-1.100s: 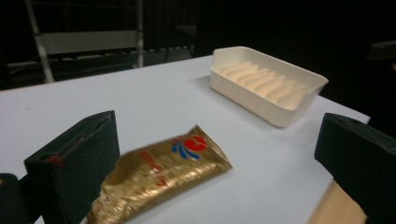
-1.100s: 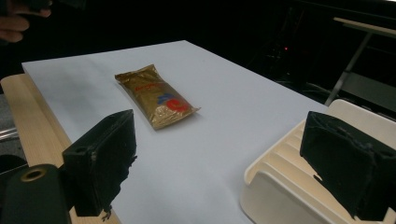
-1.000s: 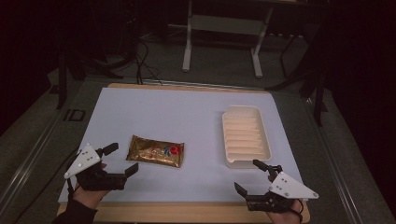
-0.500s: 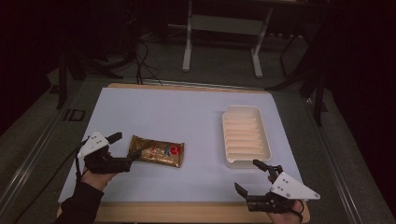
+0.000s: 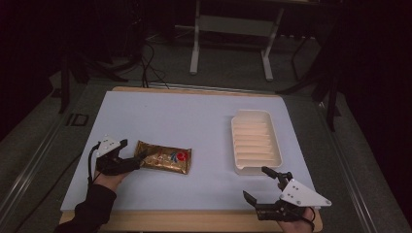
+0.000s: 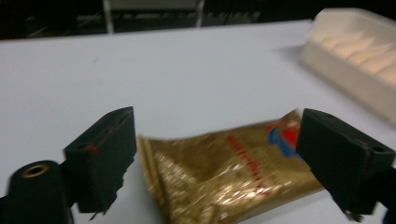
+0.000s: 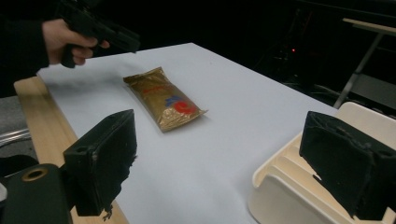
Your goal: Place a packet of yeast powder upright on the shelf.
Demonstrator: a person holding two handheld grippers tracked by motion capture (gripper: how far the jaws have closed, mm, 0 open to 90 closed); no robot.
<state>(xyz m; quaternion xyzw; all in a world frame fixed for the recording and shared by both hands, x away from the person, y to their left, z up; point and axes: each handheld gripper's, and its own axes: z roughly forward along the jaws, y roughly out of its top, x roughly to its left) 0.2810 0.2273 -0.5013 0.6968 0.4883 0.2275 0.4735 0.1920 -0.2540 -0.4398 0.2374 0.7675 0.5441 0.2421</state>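
Gold packet (image 5: 163, 158) with a red, perhaps blue, mark; cream tray (image 5: 255, 142).

Looking along the left gripper (image 6: 215, 154), two black jaws rising from the bottom edge, standing wide apart and just now narrowing. Between them, a gold foil snack packet (image 6: 224, 175) with red and blue print, lying flat on the white table (image 6: 140, 74); near end crinkled, seemingly just short of the left jaw, pads apparently not yet pressing, though blur makes contact hard to judge. Toward the far right corner, a cream ridged tray (image 6: 355, 56), well apart from the packet.
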